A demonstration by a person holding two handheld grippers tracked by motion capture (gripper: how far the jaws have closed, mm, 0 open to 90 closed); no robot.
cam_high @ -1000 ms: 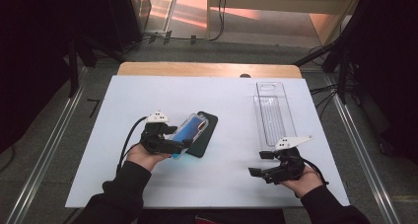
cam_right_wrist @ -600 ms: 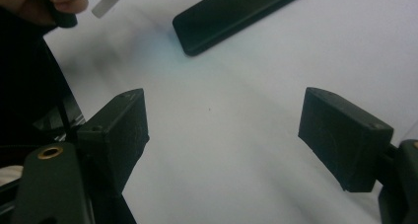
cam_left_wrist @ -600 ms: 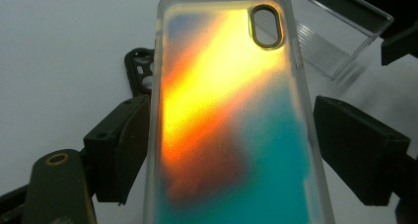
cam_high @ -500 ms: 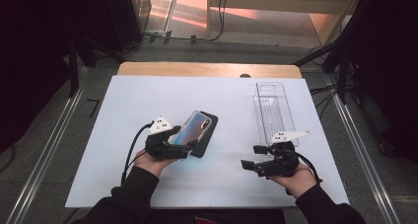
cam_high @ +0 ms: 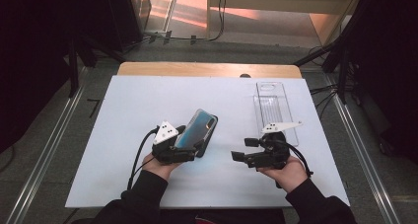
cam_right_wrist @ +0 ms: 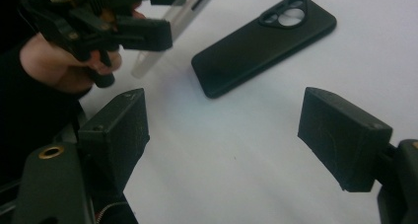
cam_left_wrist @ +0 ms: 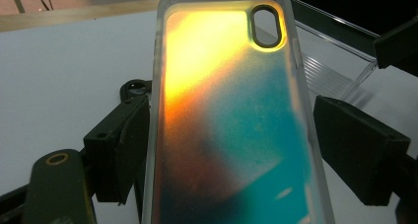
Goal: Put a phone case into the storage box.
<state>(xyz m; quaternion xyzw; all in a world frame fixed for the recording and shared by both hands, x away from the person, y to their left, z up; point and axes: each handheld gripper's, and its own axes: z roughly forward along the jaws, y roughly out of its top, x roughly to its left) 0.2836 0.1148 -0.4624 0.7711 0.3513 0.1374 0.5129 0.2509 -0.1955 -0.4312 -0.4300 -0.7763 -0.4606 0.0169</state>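
Left gripper (cam_high: pixel 190 146) clamps phone case (cam_left_wrist: pixel 231 120) above black phone (cam_right_wrist: pixel 263 44) on table (cam_high: pixel 123 110). Right gripper (cam_right_wrist: pixel 222 130) open, empty. Step: probably fitting case; next, align over phone.

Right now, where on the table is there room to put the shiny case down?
Most room is the bare white table left of and behind the black phone. A narrower strip lies between the phone and the clear tray. It is crowded in front, around the left gripper and right gripper.
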